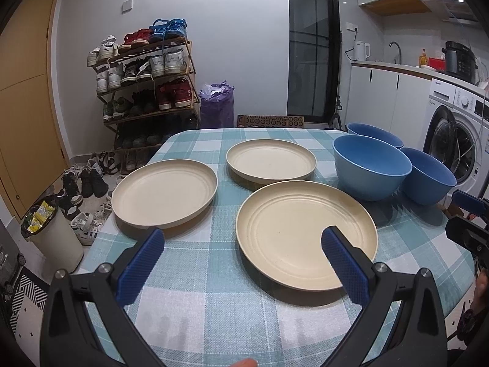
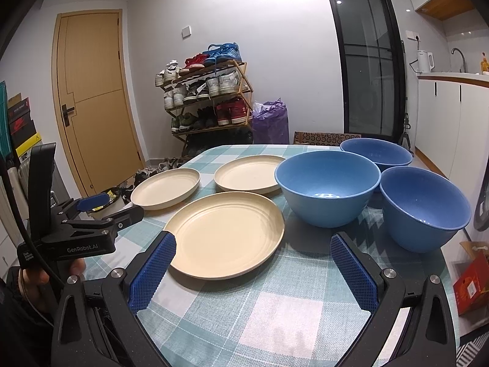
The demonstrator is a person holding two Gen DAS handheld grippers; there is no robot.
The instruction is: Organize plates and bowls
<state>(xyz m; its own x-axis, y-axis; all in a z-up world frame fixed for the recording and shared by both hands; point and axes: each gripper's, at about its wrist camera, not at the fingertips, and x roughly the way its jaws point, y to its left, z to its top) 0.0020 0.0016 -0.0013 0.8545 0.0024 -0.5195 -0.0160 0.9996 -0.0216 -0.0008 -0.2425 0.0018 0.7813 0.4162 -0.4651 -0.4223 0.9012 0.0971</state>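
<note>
Nothing is sorted yet: three cream plates lie singly on the checked tablecloth and three blue bowls stand unstacked at your two o'clock. The near plate is at twelve, the left plate at ten, the far plate beyond. Your left gripper is spread wide and holds nothing; your right gripper likewise. All the stacking is left, I judge. Only the right wrist view shows the light blue bowl inside, and your left tool from outside.
</note>
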